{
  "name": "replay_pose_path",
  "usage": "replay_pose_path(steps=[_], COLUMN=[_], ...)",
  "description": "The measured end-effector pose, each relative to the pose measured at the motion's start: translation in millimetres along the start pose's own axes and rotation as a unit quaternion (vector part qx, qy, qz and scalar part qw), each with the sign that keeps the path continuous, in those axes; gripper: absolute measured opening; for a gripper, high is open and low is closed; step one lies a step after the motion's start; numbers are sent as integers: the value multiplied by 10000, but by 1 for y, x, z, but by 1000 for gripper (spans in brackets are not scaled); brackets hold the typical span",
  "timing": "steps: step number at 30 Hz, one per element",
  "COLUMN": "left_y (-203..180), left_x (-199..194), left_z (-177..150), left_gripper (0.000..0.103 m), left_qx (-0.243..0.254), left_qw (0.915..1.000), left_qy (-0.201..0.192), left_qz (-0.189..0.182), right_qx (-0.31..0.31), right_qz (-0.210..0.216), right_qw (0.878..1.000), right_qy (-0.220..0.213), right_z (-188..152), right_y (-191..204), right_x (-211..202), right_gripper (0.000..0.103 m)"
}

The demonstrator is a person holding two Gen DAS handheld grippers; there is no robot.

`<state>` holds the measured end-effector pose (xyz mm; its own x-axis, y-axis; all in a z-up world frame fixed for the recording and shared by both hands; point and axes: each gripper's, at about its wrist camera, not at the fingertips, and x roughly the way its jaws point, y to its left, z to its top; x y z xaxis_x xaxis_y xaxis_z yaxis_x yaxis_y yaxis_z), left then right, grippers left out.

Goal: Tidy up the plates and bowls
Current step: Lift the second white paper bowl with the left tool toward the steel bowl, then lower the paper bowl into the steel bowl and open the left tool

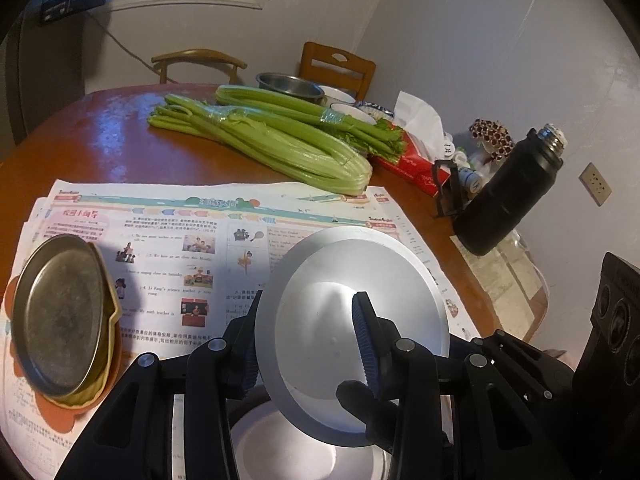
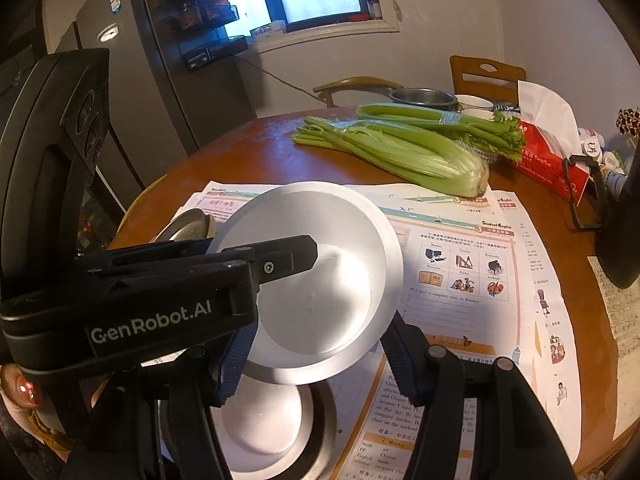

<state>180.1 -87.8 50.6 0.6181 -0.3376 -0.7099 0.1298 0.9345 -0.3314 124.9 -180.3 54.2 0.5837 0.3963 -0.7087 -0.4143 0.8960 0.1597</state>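
Note:
A silver metal plate [image 1: 320, 280] hangs tilted above the table, held by both grippers. My left gripper [image 1: 308, 300] is shut on its rim, one finger behind the left edge and the other finger [image 1: 366, 336] inside the dish. In the right wrist view that plate [image 2: 344, 280] sits between the pads of my right gripper [image 2: 320, 328], which is shut on its near part. The left gripper's body [image 2: 152, 304] crosses this view from the left. A second silver plate [image 2: 264, 420] lies on the newspaper right below. A tarnished metal plate [image 1: 60, 312] rests on a yellow bowl at the left.
Newspaper sheets [image 1: 192, 248] cover the near part of the round wooden table [image 1: 100, 136]. Celery bunches [image 1: 272, 140], a red tissue box [image 1: 416, 168], a black flask [image 1: 508, 192], a steel bowl [image 1: 292, 86] and white bowls lie further back. Two chairs stand behind the table.

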Motion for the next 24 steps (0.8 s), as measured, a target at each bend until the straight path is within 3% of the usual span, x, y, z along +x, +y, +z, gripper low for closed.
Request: replay_pose_path(steps=[17,24], left_y=[-16,-14], left_x=[-66,-78], left_z=[-24,-37], left_gripper=[43,43], left_qx=[173,153], left_qw=[9990,9990], left_qy=[-405,-389], left_qz=[99,172], right_qx=[-240,-296], right_qz=[50,164], right_qw=[9985,9984], right_qy=[-479,-463], right_z=[-12,-20], right_y=[33,43], right_x=[-57,-67], right_gripper=[61,61])
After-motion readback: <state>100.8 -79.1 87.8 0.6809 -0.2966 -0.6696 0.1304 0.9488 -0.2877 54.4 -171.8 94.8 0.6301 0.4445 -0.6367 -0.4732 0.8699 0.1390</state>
